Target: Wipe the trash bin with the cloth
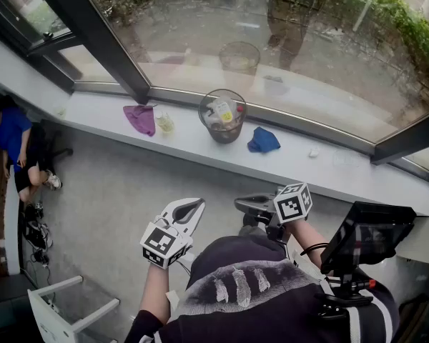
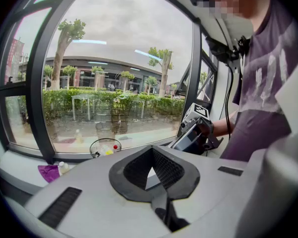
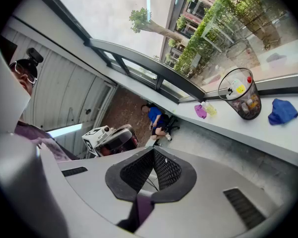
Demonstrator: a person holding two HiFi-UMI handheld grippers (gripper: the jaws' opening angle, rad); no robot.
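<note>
Two grippers are held close to the person's chest, well apart from the window ledge [image 1: 322,164]. The left gripper [image 1: 191,207] sits at 7 o'clock of the head view's middle, and the right gripper [image 1: 243,204] at 5 o'clock. Each gripper's own view shows its jaws pressed together with nothing between them. The trash bin [image 1: 222,116], a wire mesh basket with a few small containers inside, stands upright on the ledge at 12 o'clock from the grippers. The blue cloth [image 1: 263,141] lies crumpled on the ledge just beside the bin, at its 4 o'clock, and neither gripper touches it. At the bin's 9 o'clock stands a small bottle [image 1: 164,119], with a purple cloth [image 1: 140,118] just beyond it. A seated person [image 1: 14,145] is on the floor at far left.
</note>
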